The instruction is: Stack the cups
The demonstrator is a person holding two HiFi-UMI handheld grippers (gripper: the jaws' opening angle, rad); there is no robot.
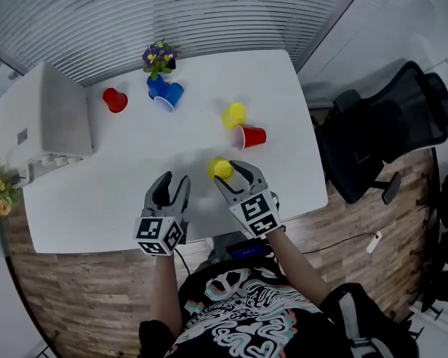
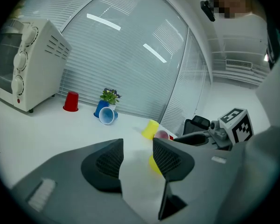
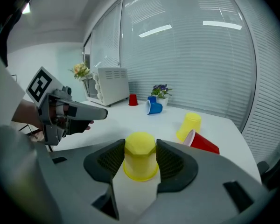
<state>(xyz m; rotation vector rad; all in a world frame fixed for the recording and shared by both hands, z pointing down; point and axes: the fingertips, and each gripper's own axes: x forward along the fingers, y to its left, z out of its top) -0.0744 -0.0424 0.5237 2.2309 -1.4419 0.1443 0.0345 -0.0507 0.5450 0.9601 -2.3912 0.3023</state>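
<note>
My right gripper (image 1: 229, 175) is shut on a yellow cup (image 3: 140, 161) that stands upside down on the white table (image 1: 134, 177); both pads touch its sides. My left gripper (image 1: 172, 180) hovers just left of it, open with nothing between its fingers. Beyond lie a second yellow cup (image 1: 234, 115) and a red cup (image 1: 252, 136) on its side. At the back are two blue cups (image 1: 165, 92), one of them lying with its mouth toward me, and an upside-down red cup (image 1: 114, 99).
A white toaster oven (image 1: 56, 110) stands at the table's left end. A small potted plant (image 1: 158, 57) sits by the blue cups. A black office chair (image 1: 388, 125) is off the table's right side. The person stands at the near edge.
</note>
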